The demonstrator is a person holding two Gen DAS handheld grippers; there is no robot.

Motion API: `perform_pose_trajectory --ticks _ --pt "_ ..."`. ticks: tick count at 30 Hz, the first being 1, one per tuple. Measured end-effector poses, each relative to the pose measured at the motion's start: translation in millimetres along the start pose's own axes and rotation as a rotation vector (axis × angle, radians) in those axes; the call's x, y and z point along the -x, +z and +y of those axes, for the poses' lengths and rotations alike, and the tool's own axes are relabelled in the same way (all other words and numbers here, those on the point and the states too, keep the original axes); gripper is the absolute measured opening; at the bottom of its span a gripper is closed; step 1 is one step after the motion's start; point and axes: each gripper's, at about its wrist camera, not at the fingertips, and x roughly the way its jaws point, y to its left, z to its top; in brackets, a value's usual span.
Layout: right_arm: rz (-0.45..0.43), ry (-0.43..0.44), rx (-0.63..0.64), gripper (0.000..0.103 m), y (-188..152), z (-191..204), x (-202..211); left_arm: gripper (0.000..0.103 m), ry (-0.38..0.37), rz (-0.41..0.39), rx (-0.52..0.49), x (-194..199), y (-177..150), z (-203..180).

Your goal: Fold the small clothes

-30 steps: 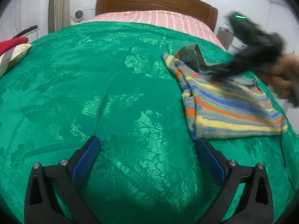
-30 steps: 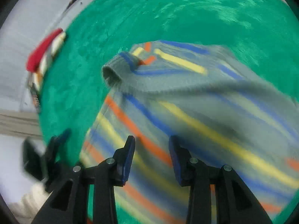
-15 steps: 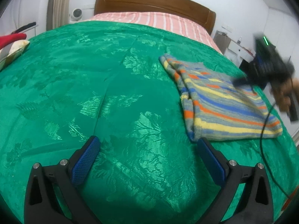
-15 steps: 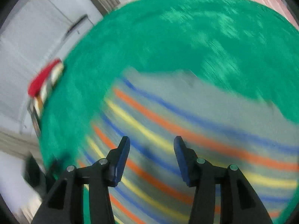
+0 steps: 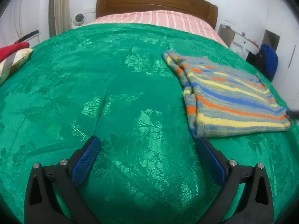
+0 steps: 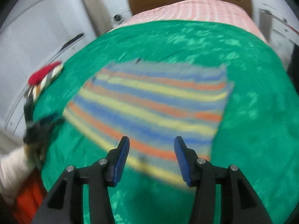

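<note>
Striped sweater lies folded flat on the green bed cover, fold looks done, maybe tidying left; left tool and right tool both spread wide, holding nothing.

The bedspread is glossy green cloth with a woven leaf pattern that catches the light. At 2 o'clock on it lies a folded striped sweater, a soft, matt, fuzzy knit. The headboard at 12 o'clock is polished brown wood. The left gripper is matt black plastic with blue dimpled pads and shiny metal pins.
</note>
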Motion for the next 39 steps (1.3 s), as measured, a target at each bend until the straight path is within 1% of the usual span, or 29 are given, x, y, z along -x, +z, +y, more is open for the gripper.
perform_pose_trajectory --ticks 1,3,5,6,7,8,9,10,12,13,14,16,17,19,27,39 --pt "0.022 -0.024 -0.008 0.050 -13 -3 -11 0.102 0.010 -0.001 -0.003 0 0 -1" --pt "0.043 -0.081 -0.046 0.047 -37 -12 -18 0.102 0.027 -0.001 -0.008 1 -2 -2" --pt "-0.029 -0.093 -0.113 0.043 -53 -32 -6 0.103 0.042 -0.004 -0.010 1 -3 -3" --pt "-0.043 -0.106 -0.134 0.041 -58 -36 0 0.103 0.052 -0.007 -0.011 1 -3 -3" --pt "-0.056 -0.110 -0.145 0.044 -62 -37 6 0.103 0.056 -0.007 -0.013 1 -4 -3" --pt "-0.045 -0.184 -0.145 0.058 -69 -35 13 0.103 0.059 -0.006 -0.015 0 -4 -4" --pt "-0.029 -0.250 -0.144 0.060 -75 -35 17 0.103 0.060 -0.006 -0.015 0 -3 -3" --pt "-0.039 -0.269 -0.145 0.061 -81 -36 23 0.103 0.060 -0.006 -0.016 0 -4 -3" --pt "-0.076 -0.268 -0.167 0.067 -97 -39 35 0.103 0.063 -0.007 -0.017 0 -4 -3" --pt "-0.088 -0.267 -0.181 0.074 -104 -41 41 0.103 0.064 -0.007 -0.018 0 -4 -3" --pt "-0.101 -0.262 -0.196 0.077 -112 -42 43 0.103 0.064 -0.007 -0.018 -1 -4 -2" --pt "-0.142 -0.260 -0.201 0.077 -126 -44 43 0.103 0.065 -0.008 -0.018 0 -5 -4" --pt "-0.179 -0.263 -0.192 0.078 -131 -39 40 0.103 0.065 -0.008 -0.018 -1 -5 -3" --pt "-0.208 -0.264 -0.192 0.079 -138 -38 37 0.103 0.065 -0.008 -0.018 0 -5 -3" --pt "-0.240 -0.228 -0.203 0.081 -141 -41 36 0.103 0.064 -0.010 -0.015 0 -5 -3" --pt "-0.256 -0.231 -0.196 0.081 -144 -38 34 0.103 0.060 -0.014 -0.009 0 -5 1"
